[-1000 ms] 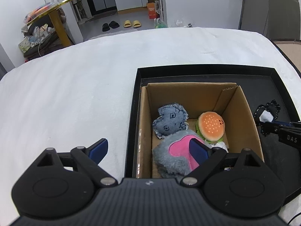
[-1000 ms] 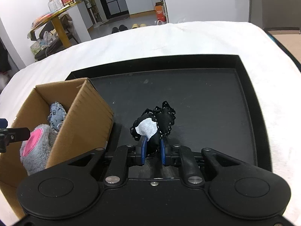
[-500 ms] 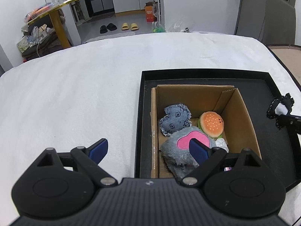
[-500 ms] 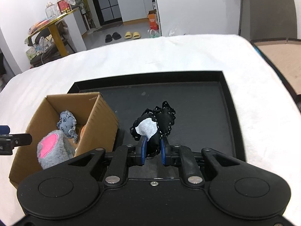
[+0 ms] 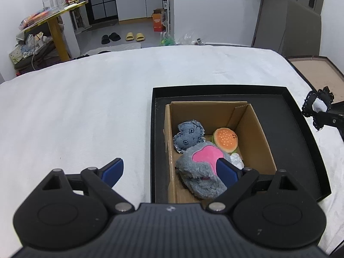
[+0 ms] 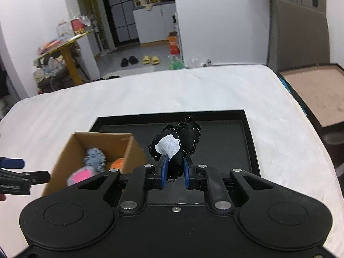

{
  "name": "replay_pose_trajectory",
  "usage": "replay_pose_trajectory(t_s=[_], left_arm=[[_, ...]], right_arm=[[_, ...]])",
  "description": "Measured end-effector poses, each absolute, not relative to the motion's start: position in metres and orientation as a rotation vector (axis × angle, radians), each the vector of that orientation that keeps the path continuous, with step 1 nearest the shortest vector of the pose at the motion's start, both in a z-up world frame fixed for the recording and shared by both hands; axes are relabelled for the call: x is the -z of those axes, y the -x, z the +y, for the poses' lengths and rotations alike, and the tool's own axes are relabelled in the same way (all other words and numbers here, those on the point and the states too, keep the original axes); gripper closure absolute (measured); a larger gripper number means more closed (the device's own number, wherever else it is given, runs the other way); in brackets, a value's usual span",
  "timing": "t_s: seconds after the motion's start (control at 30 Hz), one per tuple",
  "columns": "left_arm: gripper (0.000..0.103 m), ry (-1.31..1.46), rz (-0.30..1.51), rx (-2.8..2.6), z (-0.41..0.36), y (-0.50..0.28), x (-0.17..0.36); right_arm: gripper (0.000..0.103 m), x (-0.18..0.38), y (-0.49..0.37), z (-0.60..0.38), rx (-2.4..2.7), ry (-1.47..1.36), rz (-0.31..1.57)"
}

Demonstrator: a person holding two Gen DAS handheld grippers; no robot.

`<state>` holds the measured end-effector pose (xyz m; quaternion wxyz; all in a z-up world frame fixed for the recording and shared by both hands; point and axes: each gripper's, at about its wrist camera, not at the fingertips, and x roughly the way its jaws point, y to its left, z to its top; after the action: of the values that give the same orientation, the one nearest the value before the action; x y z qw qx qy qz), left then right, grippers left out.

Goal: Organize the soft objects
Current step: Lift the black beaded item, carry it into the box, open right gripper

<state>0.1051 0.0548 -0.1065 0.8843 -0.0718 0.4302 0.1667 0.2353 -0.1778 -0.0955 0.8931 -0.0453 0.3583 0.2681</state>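
A cardboard box (image 5: pixel 253 124) stands in the left part of a black tray (image 5: pixel 301 133) on the white bed. Inside it lie a denim plush (image 5: pixel 188 136), a burger plush (image 5: pixel 225 140) and a grey plush with a pink patch (image 5: pixel 202 167). My left gripper (image 5: pixel 172 169) hovers open above the box's near left corner, nothing between its blue pads. My right gripper (image 6: pixel 174 172) is shut on a black plush with a white patch (image 6: pixel 176 144), lifted above the tray to the right of the box (image 6: pixel 129 150). That plush (image 5: pixel 318 105) also shows at the right edge of the left wrist view.
The white bed cover (image 5: pixel 75 111) spreads wide to the left of the tray. The tray's right half (image 6: pixel 225 146) is bare black. Beyond the bed are a floor with slippers (image 5: pixel 134 36), a yellow side table (image 5: pixel 56 21) and a headboard panel (image 6: pixel 311 92) at right.
The right gripper has risen with the black plush off the tray floor, the tray and box shrinking below. The left gripper has drawn back and up from the box, still open.
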Motion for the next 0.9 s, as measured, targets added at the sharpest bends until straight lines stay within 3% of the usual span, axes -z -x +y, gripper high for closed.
replay_pose_trajectory(t_s=[0.5, 0.7, 0.9], left_arm=[[0.016, 0.205, 0.87, -0.242, 0.058, -0.083, 0.113], [0.03, 0.245, 0.877, -0.208, 0.065, -0.078, 0.122], [0.051, 0.318, 0.891, -0.188, 0.075, -0.073, 0.133]], right_arm=[[0.087, 0.074, -0.204, -0.161, -0.641, 0.085, 0.724], [0.087, 0.077, -0.192, -0.147, -0.665, 0.088, 0.737], [0.086, 0.084, -0.186, -0.133, -0.695, 0.094, 0.756]])
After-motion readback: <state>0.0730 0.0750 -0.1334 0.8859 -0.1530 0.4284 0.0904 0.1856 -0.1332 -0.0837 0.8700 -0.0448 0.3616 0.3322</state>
